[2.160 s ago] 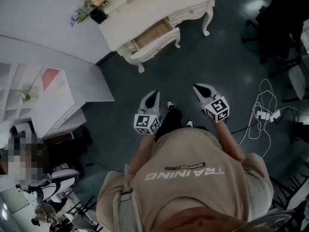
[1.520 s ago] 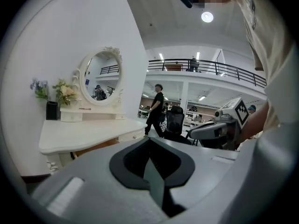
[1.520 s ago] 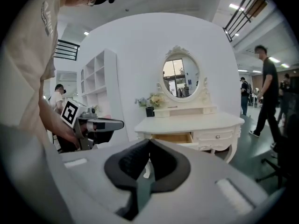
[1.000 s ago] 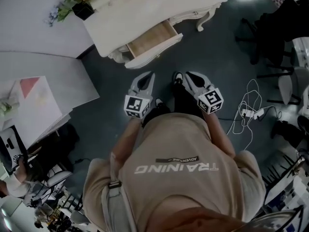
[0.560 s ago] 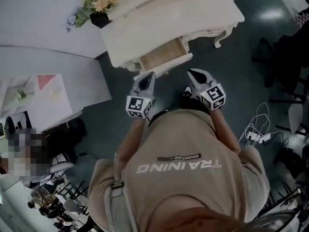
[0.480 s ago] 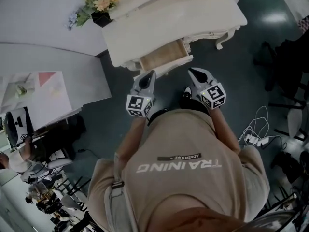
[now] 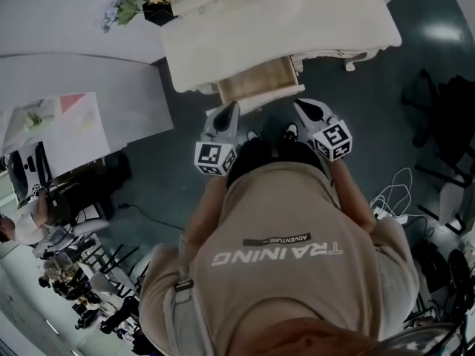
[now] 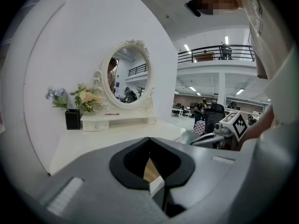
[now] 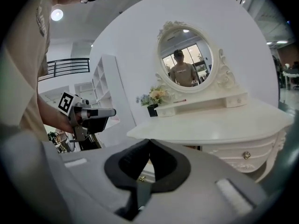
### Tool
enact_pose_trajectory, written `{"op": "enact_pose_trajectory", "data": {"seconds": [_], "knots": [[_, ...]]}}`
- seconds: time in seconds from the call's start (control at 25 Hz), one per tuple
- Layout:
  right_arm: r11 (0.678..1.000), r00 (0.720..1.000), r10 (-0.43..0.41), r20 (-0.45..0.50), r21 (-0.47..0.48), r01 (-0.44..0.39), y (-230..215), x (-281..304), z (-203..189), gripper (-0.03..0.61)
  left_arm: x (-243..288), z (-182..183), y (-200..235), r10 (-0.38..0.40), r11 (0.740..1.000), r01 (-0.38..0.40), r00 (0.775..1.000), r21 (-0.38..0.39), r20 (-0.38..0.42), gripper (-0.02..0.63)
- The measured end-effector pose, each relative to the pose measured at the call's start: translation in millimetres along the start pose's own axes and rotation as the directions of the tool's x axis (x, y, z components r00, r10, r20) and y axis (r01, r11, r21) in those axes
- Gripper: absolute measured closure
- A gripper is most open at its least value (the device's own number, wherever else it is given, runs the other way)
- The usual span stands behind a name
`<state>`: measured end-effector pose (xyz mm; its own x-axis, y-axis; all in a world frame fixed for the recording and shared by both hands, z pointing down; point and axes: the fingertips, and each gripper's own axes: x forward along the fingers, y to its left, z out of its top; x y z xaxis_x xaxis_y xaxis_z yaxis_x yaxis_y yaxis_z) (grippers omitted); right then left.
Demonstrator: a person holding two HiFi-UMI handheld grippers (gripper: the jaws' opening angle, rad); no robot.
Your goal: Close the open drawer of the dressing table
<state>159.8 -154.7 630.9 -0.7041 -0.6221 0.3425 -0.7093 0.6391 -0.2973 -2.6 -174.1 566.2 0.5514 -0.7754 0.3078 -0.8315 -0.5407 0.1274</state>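
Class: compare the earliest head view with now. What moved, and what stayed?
The person walked up to the dressing table, bringing the left tongs and right tongs close to the drawer front. Nothing was gripped. The drawer stays open; both tongs stay shut and empty.

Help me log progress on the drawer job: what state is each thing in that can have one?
drawer: open, pulled out of the table
side drawer: closed
left gripper: shut, empty
right gripper: shut, empty
vase: upright
mirror: upright
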Motion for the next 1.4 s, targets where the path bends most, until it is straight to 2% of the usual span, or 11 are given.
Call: {"op": "enact_pose_trajectory", "data": {"seconds": [0.2,0.32,0.56,0.72,0.84,1.0,1.12,1.24,1.4], "knots": [[1.000,0.998,0.015,-0.058,-0.019,-0.016,0.3,31.4,1.6,0.575,0.2,-3.9,34.7,0.023,1.000,-0.023,1.000,0.005,-0.003,0.607],[0.999,0.996,-0.024,-0.081,-0.027,0.021,-4.8,51.0,7.5,0.575,2.0,-3.7,62.4,0.014,1.000,-0.014,1.000,0.001,0.008,0.607],[0.996,0.985,-0.095,-0.145,-0.011,0.094,0.2,78.9,12.6,0.575,11.1,2.9,106.1,-0.071,0.997,0.071,0.997,0.037,0.009,0.607],[0.992,0.977,-0.124,-0.174,-0.007,0.125,3.8,98.7,13.9,0.575,25.2,3.7,123.0,-0.130,0.991,0.130,0.991,0.015,0.012,0.607],[0.991,0.965,-0.131,-0.226,-0.005,0.133,5.0,110.1,-4.1,0.575,34.4,5.5,126.2,-0.178,0.984,0.178,0.984,-0.002,0.013,0.607],[0.989,0.940,-0.146,-0.309,-0.012,0.150,-1.3,111.3,-38.8,0.575,44.0,3.5,122.1,-0.254,0.967,0.254,0.967,0.029,-0.006,0.607],[0.986,0.916,-0.149,-0.373,0.011,0.165,-4.3,104.4,-69.7,0.575,44.0,5.6,118.7,-0.276,0.960,0.276,0.961,0.051,-0.015,0.607],[0.986,0.884,-0.120,-0.451,0.047,0.158,-11.7,96.9,-104.0,0.575,45.4,7.7,122.1,-0.244,0.969,0.244,0.970,0.041,-0.016,0.607],[0.984,0.815,-0.053,-0.577,0.111,0.142,-23.4,83.8,-154.9,0.575,45.4,9.4,123.1,-0.180,0.984,0.180,0.984,0.013,-0.018,0.607]]}}
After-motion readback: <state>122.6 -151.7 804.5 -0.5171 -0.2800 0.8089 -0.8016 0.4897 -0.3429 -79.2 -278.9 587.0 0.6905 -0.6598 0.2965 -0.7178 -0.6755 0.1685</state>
